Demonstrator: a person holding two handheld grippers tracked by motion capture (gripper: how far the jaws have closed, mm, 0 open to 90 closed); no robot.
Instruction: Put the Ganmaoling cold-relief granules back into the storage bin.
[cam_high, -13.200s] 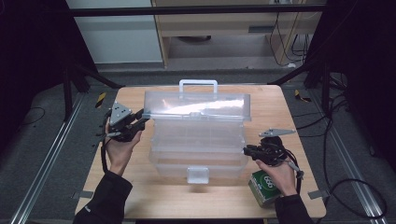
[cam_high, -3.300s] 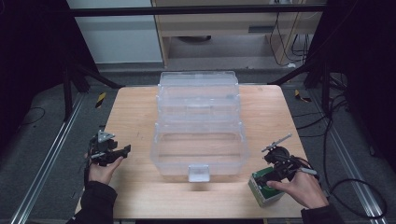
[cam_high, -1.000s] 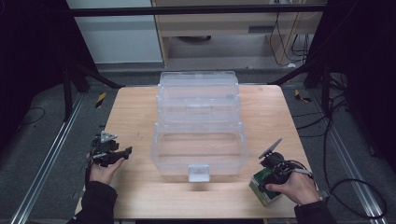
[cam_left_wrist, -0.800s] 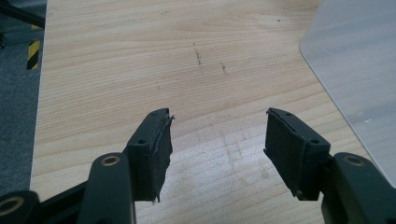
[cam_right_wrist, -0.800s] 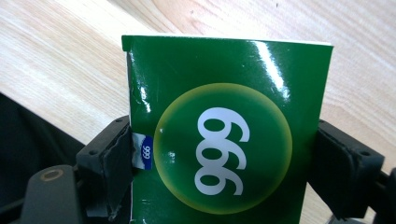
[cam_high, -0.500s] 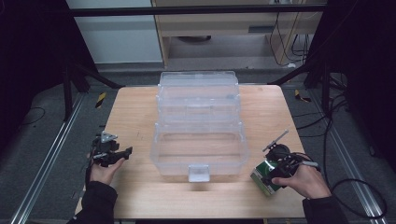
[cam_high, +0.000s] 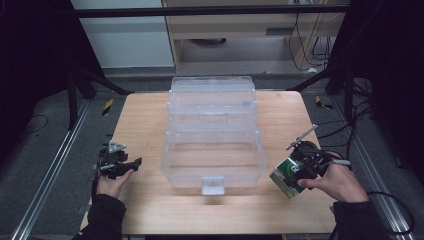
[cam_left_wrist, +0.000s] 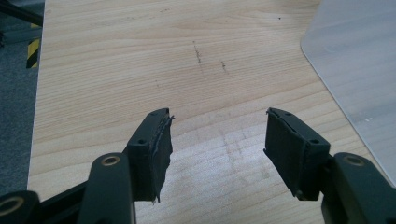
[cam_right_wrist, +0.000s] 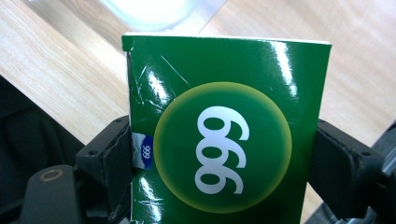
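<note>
A clear plastic storage box (cam_high: 214, 132) stands open in the middle of the wooden table (cam_high: 145, 115), its lid folded back. At the box's front right corner my right gripper (cam_high: 296, 172) is shut on a green carton (cam_high: 286, 176) and holds it tilted just above the table. In the right gripper view the green carton (cam_right_wrist: 224, 140), printed with white digits in a yellow-green circle, sits clamped between the two black jaws. My left gripper (cam_high: 125, 165) rests open near the table's left edge. In the left gripper view the left gripper (cam_left_wrist: 217, 140) has nothing between its pads.
The box has a white latch (cam_high: 212, 184) at its front wall. Its clear edge (cam_left_wrist: 359, 60) shows at the right of the left gripper view. Dark frame posts and cables (cam_high: 350, 125) surround the table. Bare wood lies left of the box.
The box lid, half raised 13 seconds ago, now lies fully open. The right gripper has closed on the green carton, tipped it up and moved it left toward the box. The left gripper stays still.
</note>
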